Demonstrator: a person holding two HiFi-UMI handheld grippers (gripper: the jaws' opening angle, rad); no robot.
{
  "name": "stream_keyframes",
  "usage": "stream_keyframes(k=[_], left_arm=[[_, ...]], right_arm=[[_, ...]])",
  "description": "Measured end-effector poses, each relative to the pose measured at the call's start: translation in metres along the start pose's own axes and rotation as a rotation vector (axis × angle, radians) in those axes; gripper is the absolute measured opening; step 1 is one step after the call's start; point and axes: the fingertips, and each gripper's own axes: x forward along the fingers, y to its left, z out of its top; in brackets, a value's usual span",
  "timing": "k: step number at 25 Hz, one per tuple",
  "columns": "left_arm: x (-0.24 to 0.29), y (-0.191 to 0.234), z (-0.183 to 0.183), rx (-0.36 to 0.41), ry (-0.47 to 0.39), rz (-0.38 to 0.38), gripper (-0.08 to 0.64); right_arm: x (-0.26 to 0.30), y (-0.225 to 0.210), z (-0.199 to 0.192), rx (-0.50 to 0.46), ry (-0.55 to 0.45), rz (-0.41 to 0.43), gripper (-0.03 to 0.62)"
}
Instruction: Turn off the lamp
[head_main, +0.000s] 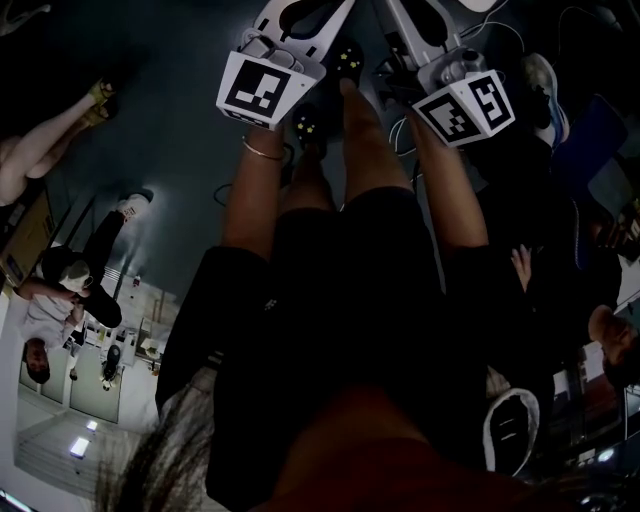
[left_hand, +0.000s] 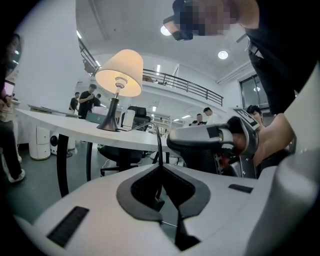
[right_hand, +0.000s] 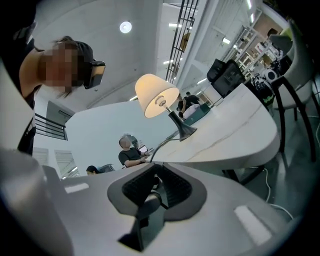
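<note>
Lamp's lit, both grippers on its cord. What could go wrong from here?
1. The left gripper and right gripper are closed on the thin dark cord of the cream-shaded lamp with a dark flared base; a tug could drag or tip it on the white table.
2. The small dark block between the right jaws looks loosely seated, so a squeeze may slip.
</note>
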Motion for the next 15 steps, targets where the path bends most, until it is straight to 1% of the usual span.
stream_keyframes(k=[5, 9, 15], left_arm=[[-0.004, 0.001, 0.012, -0.001, -0.033, -0.006, 0.021], [-0.008, 0.004, 0.016, -0.02, -0.046, 0.002, 0.021], [-0.013, -0.002, 0.028, -0.037, -0.072, -0.004, 0.021]], right_arm=[[-0.013, -0.019, -0.027, -0.019, 0.054, -0.069, 0.031], [-0.013, -0.024, -0.052, -0.05, 0.113, -0.088, 0.051], [-0.009, -0.021, -0.08, -0.067, 0.175, -0.079, 0.134]])
